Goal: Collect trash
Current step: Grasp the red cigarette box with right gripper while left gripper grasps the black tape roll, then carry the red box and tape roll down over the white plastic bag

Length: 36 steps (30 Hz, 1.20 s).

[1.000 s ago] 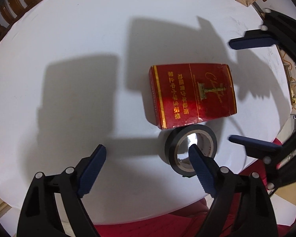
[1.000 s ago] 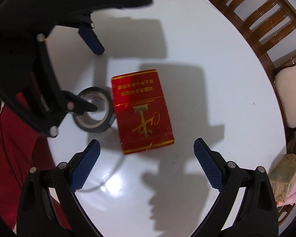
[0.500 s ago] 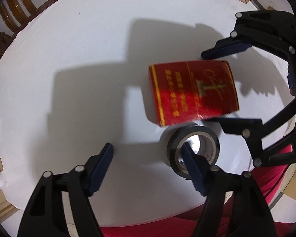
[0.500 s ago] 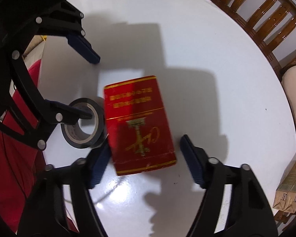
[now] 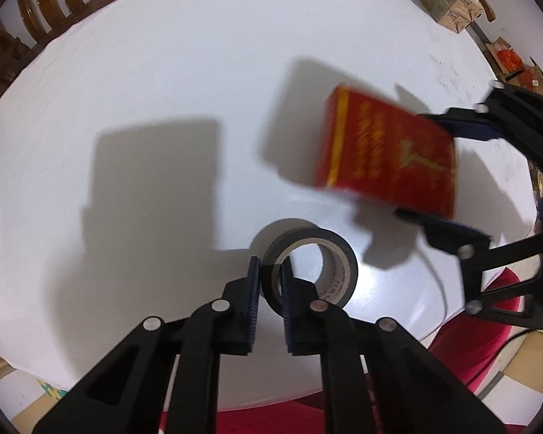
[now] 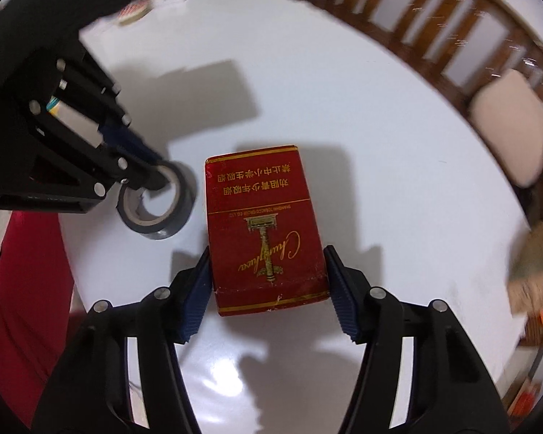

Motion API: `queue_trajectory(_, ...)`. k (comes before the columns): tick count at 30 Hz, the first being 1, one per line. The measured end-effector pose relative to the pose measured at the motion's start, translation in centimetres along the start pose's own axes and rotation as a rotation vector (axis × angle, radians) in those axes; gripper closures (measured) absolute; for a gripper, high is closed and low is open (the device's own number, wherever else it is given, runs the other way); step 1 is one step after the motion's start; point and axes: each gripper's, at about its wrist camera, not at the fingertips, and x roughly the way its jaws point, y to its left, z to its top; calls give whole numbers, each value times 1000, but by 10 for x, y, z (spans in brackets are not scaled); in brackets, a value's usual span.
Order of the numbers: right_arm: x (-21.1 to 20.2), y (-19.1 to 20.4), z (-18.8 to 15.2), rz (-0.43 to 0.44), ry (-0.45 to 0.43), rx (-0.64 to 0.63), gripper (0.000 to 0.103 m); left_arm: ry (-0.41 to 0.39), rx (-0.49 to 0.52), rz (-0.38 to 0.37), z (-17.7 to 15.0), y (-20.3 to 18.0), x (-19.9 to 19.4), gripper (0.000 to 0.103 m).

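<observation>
Your left gripper (image 5: 270, 282) is pinching the wall of the black tape roll (image 5: 338, 256) on the white table (image 5: 163, 72), jaws nearly together. Your right gripper (image 6: 268, 282) is clamping the red cigarette pack (image 6: 264, 224) half-open, pads on both edges.

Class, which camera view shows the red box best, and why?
The right wrist view: the red box fills the centre, sharp, its printed face readable, gripped between the right tool. The left wrist view shows it blurred and tilted, off to the right.
</observation>
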Motion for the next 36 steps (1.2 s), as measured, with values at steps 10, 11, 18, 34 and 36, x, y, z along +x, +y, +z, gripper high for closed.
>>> queue_trajectory(10,-59,-2,-25,-189,-156,240,45,-177,25,74,-54,-26,-27,91)
queue_trajectory(11,-63,-1,-28,-186,-165,258,45,-187,28,73,-59,-27,-28,91)
queue_trajectory(18,-81,2,-41,-200,-204,353,45,-215,21,25,-60,-29,-44,91)
queue_trajectory(34,-119,29,-58,-235,-254,347,45,-253,5,-10,-68,-32,-64,91)
queue_trajectory(36,-128,37,-60,-239,-265,342,45,-283,13,0,-78,-39,-74,91)
